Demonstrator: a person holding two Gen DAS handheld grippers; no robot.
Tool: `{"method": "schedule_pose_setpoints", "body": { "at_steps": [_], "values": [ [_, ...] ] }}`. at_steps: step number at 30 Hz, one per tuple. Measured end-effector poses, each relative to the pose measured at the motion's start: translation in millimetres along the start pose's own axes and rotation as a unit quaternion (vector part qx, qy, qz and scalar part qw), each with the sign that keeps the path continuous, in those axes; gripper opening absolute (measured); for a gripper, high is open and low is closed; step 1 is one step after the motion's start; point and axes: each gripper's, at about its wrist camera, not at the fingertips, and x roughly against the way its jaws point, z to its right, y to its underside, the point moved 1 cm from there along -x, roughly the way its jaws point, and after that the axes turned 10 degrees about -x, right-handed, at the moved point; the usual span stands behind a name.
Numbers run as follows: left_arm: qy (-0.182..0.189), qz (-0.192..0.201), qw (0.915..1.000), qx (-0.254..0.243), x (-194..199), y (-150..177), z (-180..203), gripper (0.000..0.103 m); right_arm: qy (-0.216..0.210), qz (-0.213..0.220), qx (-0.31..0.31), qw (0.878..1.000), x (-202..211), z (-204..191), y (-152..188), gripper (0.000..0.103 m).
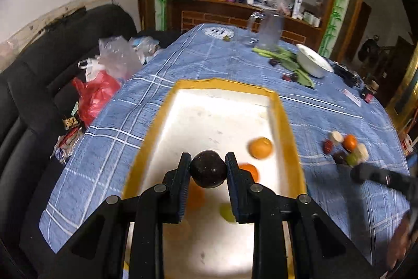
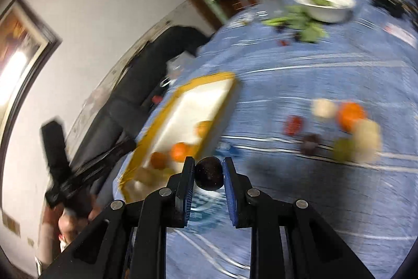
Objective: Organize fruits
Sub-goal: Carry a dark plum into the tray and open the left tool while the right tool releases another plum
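Left gripper (image 1: 208, 170) clamping a dark round fruit (image 1: 208, 169) above the tray (image 1: 284, 117).

Both pads contact the fruit's sides. Below and ahead lies the yellow-rimmed white tray; an orange (image 1: 260, 147) sits ahead-right, a second orange (image 1: 249, 171) just right of the right finger, a green fruit (image 1: 227, 212) beneath. A fruit pile (image 1: 344, 148) lies on the blue cloth (image 1: 209, 56), far right.
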Motion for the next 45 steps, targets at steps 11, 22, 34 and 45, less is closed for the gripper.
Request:
{"method": "schedule_pose_setpoints", "body": {
  "at_steps": [11, 22, 34, 45],
  "values": [
    [0.038, -0.065, 0.9961, 0.046, -56, -7, -27, 0.026, 0.048, -0.062, 0.099, 0.992, -93, -71, 25, 0.025],
    [0.045, -0.058, 0.9957, 0.057, -51, -2, -30, 0.051, 0.094, -0.058, 0.156, 0.982, -113, -81, 38, 0.032],
    [0.066, -0.011, 0.9961, 0.058, 3, 3, -2, 0.067, 0.102, -0.008, 0.188, 0.977, -59, -77, 47, 0.052],
    [0.003, 0.037, 0.9993, 0.000, 44, 32, 76, 0.077, 0.139, 0.035, 0.126, 0.982, 13, -13, 52, 0.057]
  ]
}}
